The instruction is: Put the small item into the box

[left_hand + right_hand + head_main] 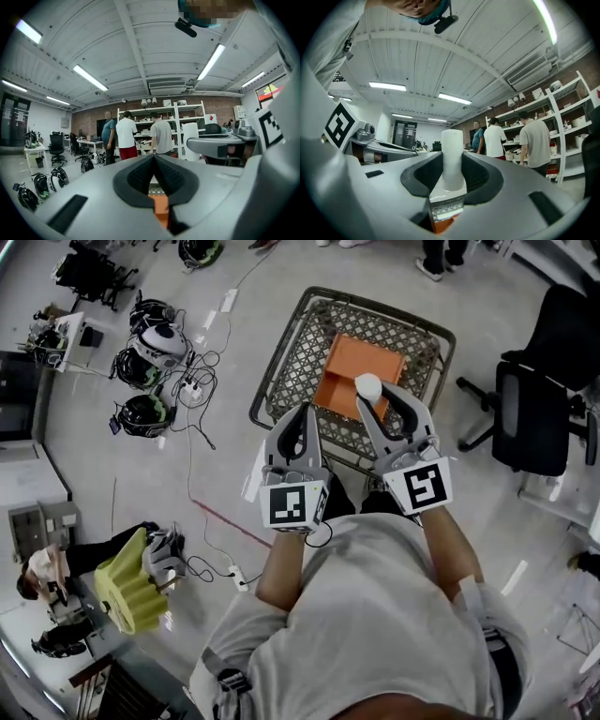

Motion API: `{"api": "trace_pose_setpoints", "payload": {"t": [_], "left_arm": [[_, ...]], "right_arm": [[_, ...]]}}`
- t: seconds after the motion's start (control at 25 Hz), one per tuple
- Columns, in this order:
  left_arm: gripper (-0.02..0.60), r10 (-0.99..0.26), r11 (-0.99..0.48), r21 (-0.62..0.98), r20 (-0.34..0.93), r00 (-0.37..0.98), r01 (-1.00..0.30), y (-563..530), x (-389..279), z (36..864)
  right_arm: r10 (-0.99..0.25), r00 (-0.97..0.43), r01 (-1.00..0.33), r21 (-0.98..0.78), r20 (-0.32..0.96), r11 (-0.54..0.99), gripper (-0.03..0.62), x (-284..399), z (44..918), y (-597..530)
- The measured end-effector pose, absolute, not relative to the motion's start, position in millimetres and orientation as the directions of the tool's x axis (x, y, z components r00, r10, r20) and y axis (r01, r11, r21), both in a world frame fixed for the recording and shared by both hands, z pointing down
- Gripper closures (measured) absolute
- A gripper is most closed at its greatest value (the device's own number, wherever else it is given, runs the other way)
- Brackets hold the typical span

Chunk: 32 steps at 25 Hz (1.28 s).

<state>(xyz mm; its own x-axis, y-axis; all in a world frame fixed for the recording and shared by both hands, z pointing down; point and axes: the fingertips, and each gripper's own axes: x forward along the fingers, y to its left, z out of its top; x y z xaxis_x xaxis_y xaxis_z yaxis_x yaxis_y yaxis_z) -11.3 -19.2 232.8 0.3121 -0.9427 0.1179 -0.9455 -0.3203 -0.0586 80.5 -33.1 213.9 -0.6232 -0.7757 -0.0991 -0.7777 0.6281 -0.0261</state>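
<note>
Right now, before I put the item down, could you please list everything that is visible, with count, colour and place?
wire basket: one, grey metal, on the floor ahead of the person
box: one, orange, inside the wire basket
small item: one, white cylinder, between the right gripper's jaws
helmets: several, black and white, on the floor at left
cables: several, dark, on the floor by the helmets
office chair: one, black, at right
yellow object: one, lower left; cannot tell what it is
people: three, standing far off at white shelves
left gripper: one, grey, shut, empty
right gripper: one, grey, shut on the small item
</note>
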Motion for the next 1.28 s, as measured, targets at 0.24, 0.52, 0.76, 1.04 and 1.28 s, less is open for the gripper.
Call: {"api": "trace_pose_setpoints", "payload": {"t": [0.24,0.52,0.76,1.04,1.28], "left_arm": [[0.575,-0.886,-0.451,-0.042,0.139,0.442,-0.892,-56,10,245],[0.575,-0.795,-0.590,-0.022,0.188,0.577,-0.807,-106,18,269],[0.575,-0.706,-0.690,0.003,0.219,0.673,-0.724,-141,21,292],[0.575,-0.599,-0.762,0.070,0.302,0.742,-0.644,-152,12,340],[0.575,-0.541,-0.787,0.108,0.351,0.764,-0.607,-159,2,377]], "right_arm": [[-0.854,-0.515,-0.856,-0.009,-0.074,0.516,0.476,109,219,-58],[-0.920,-0.392,-0.920,0.012,0.021,0.393,0.475,116,242,-90],[-0.954,-0.273,-0.957,0.066,0.126,0.283,0.476,128,269,-109],[-0.930,-0.247,-0.949,0.124,0.274,0.288,0.476,112,314,-113],[-0.891,-0.231,-0.934,0.166,0.390,0.315,0.476,93,357,-117]]}}
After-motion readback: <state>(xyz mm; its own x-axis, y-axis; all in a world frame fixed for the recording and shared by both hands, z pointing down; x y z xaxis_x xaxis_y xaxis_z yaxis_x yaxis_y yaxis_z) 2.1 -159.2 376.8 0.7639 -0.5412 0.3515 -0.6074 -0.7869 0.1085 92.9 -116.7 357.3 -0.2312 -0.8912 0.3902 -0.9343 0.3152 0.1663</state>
